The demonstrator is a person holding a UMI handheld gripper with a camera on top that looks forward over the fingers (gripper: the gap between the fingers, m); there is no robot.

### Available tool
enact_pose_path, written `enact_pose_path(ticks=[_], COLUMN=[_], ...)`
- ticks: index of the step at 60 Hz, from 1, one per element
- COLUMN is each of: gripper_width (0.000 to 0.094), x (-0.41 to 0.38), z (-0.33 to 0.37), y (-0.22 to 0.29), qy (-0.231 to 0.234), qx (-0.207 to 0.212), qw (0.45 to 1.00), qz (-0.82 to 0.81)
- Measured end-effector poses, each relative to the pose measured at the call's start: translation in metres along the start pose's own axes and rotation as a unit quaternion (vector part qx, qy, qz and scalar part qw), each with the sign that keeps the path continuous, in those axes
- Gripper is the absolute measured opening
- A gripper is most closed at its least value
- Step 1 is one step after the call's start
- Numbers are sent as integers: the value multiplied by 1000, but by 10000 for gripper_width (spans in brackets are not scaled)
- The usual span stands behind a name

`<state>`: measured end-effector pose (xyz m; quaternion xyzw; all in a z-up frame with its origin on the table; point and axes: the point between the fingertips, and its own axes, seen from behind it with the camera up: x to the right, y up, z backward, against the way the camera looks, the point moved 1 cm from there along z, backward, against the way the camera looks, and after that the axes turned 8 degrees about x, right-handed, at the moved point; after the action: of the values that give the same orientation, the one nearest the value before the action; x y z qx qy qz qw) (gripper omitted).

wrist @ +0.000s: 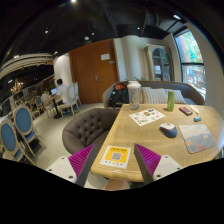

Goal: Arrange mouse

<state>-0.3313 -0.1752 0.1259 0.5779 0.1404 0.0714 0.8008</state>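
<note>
A dark mouse lies on the wooden table, right of the middle and well beyond my fingers. A pale grey flat pad lies just right of it. My gripper is open and holds nothing. Its magenta pads stand wide apart, at either side of the table's near corner. A yellow QR-code sticker on that corner shows between them.
On the table stand a tall glass, a green bottle, a printed card and small items. A dark tufted armchair stands left of the table, blue chairs farther left, and a sofa behind.
</note>
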Motion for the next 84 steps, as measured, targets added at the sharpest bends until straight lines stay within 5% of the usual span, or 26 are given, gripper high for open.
enact_pose_path(ticks=[7, 31, 57, 69, 84], gripper_width=[802, 786, 703, 556, 513], x=[20, 271, 303, 320, 323], z=[-4, -111, -197, -224, -229], y=[-1, -16, -27, -18, -17], qy=[-20, -154, -119, -126, -136], qx=[-1, -36, -93, -93, -74], qw=[1000, 987, 989, 987, 987], qz=[-1, 18, 0, -33, -35])
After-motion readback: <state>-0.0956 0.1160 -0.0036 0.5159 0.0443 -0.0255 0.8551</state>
